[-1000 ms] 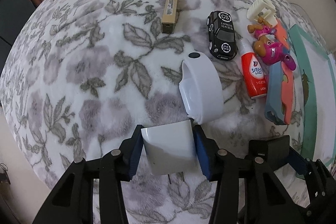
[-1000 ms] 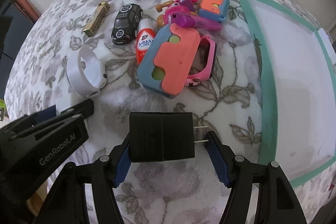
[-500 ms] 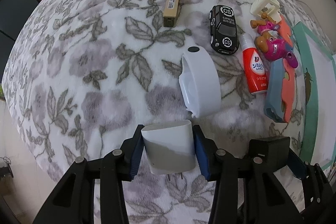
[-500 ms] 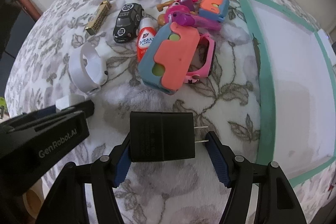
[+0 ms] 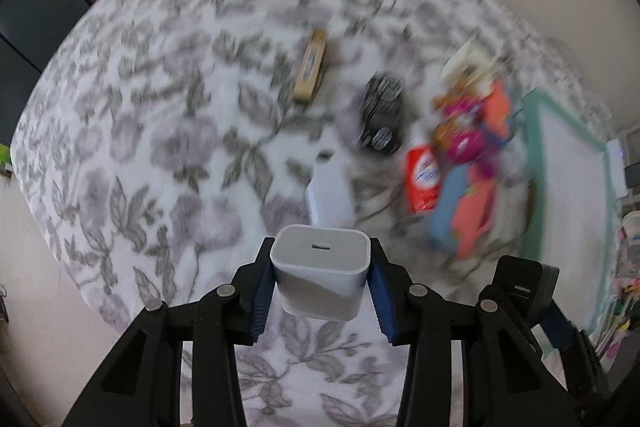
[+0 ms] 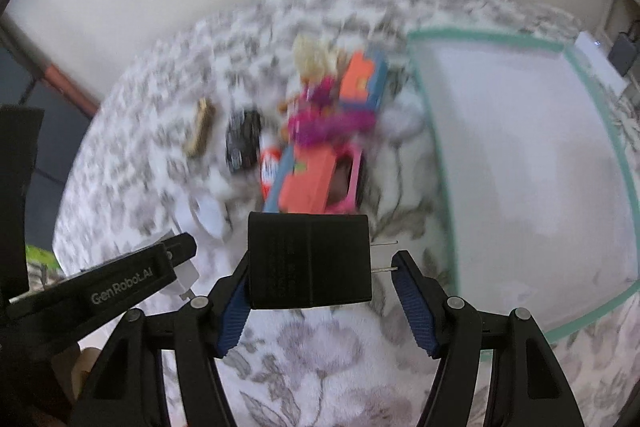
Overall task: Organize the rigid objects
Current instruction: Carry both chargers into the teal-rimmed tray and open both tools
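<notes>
My left gripper (image 5: 320,267) is shut on a white plug-in charger (image 5: 320,279), held above the flowered blanket (image 5: 160,147) with its port face up. In the right wrist view my right gripper (image 6: 320,267) is shut on a black charger (image 6: 308,259), whose two prongs point at the right finger. The left gripper's arm (image 6: 120,283) shows at the left there, the white charger (image 6: 186,279) peeking under it. Both views are blurred by motion.
On the blanket lie a white band (image 5: 330,193), a black toy car (image 5: 380,115), a gold bar (image 5: 310,73), a red-and-white bottle (image 5: 422,179), blue-and-orange toys (image 5: 460,215) and a pink figure (image 5: 464,135). A green-edged white mat (image 6: 520,147) lies to the right.
Both grippers have risen off the blanket with their chargers, so the objects below look smaller. The white charger now shows its port face. The right view has tipped up towards the wall.
</notes>
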Motion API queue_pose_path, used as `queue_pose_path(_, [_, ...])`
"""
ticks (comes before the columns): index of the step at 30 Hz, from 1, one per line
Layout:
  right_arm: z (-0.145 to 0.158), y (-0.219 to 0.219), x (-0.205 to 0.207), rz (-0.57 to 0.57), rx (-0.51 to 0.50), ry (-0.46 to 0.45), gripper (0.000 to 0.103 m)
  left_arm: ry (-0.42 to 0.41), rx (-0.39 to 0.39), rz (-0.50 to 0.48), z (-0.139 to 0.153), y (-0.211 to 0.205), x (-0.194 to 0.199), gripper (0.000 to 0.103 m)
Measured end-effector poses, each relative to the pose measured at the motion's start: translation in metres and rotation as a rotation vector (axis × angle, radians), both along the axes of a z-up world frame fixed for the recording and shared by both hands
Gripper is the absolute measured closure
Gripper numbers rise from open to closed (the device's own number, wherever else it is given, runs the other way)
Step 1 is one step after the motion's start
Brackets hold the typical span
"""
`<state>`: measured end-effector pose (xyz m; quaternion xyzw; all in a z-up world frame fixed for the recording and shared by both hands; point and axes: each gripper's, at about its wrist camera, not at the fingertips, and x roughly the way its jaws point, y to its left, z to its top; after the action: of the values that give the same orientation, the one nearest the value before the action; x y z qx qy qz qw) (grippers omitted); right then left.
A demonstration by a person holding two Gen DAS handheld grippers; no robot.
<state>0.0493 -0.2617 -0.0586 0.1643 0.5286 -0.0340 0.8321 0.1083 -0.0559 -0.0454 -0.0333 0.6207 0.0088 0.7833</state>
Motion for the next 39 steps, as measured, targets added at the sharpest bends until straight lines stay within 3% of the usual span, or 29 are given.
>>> queue_pose_path(6, [0.037,-0.038,-0.003,-0.156,-0.093,-0.101,0.034,-0.121,-0.041,-0.006,0.051,-0.032,0.008,0.058])
queue_pose_path(11, [0.056,-0.074,0.0,-0.249,-0.181,-0.124,0.034,-0.178,-0.051,-0.059,0.069,-0.075,0.013,0.058])
queue_pose_path(16, [0.056,-0.113,0.006,-0.336,-0.219,-0.111,0.034,-0.212,-0.091,-0.101,0.076,-0.112,0.023,0.058])
queue_pose_path(29, [0.018,-0.211,0.003,-0.534,-0.231,-0.006,0.033,-0.184,-0.144,-0.23,0.035,-0.201,0.033,0.058])
queue_pose_path(39, [-0.014,-0.226,0.006,-0.538,-0.224,0.082,0.033,-0.12,-0.132,-0.264,-0.011,-0.225,0.034,0.058])
